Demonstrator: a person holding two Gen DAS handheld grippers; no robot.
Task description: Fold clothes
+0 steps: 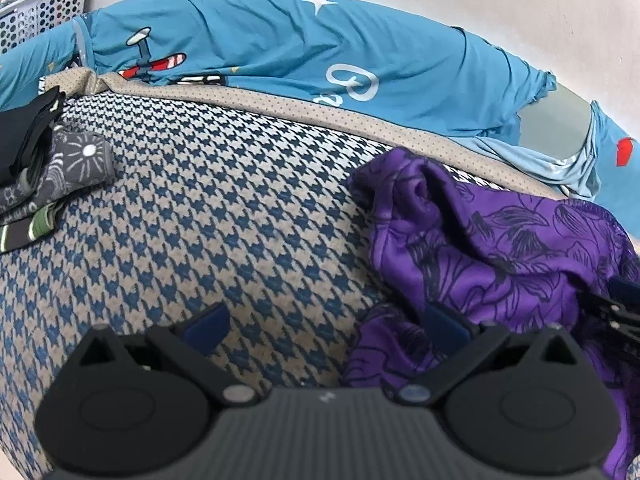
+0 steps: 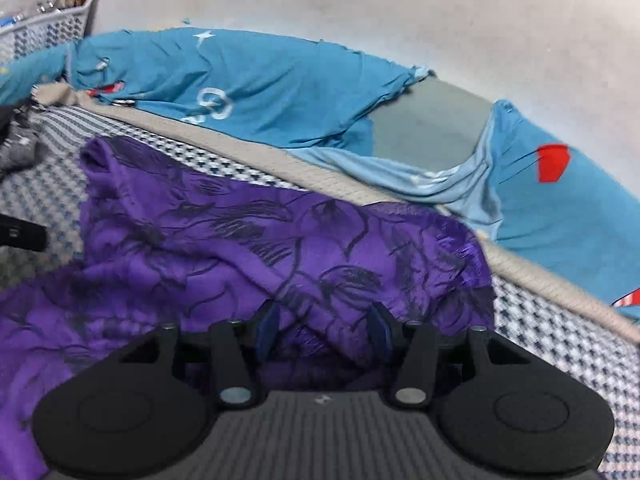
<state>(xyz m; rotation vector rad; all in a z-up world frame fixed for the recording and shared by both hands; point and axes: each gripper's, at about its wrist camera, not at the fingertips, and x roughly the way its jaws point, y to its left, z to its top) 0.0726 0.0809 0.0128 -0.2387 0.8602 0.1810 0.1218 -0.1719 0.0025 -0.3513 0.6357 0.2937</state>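
Observation:
A crumpled purple garment with a dark floral print lies on the houndstooth bed cover. My left gripper is open wide, low over the cover at the garment's left edge. Its right finger overlaps the purple cloth, and its left finger rests over bare cover. In the right wrist view the purple garment fills the middle. My right gripper hovers on it, fingers partly apart, with a raised fold of purple cloth between them. The right gripper shows at the left wrist view's right edge.
A stack of folded dark and grey clothes sits at the left of the cover. Blue printed bedding is bunched along the wall behind. A white perforated basket stands at the back left. The left gripper appears as a dark shape at the right wrist view's left edge.

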